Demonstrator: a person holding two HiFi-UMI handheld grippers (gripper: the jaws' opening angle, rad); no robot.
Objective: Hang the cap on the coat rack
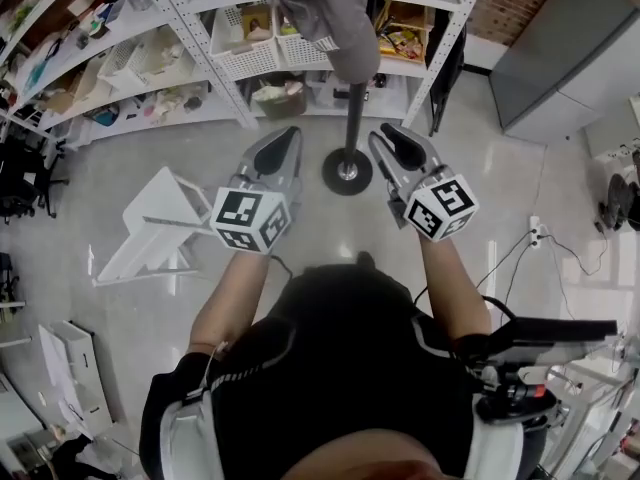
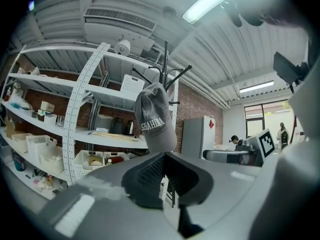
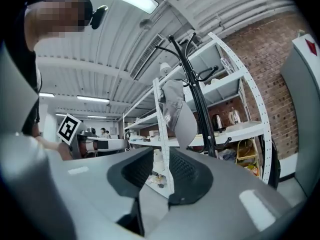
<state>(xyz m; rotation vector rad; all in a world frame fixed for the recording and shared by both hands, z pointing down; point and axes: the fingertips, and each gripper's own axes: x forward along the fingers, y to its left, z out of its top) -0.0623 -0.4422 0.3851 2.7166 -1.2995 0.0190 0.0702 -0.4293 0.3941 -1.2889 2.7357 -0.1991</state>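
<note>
Two grippers, both empty, hover level, just short of the black metal coat rack (image 1: 347,168). The grey fabric baseball cap (image 1: 325,13) hangs from an upper hook, so we judge the hanging done and the hands rightly clear of it.

Left gripper (image 1: 283,136): jaws together on nothing.
Right gripper (image 1: 396,140): jaws apart, only shelving visible between them.

White slatted plastic baskets (image 1: 243,60) on the shelves hold small items we cannot identify.

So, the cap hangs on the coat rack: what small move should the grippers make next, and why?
Probably draw both back and rest. The cap hangs on the coat rack, and neither the left gripper nor the right gripper holds or touches it, so nothing seems left to do.
</note>
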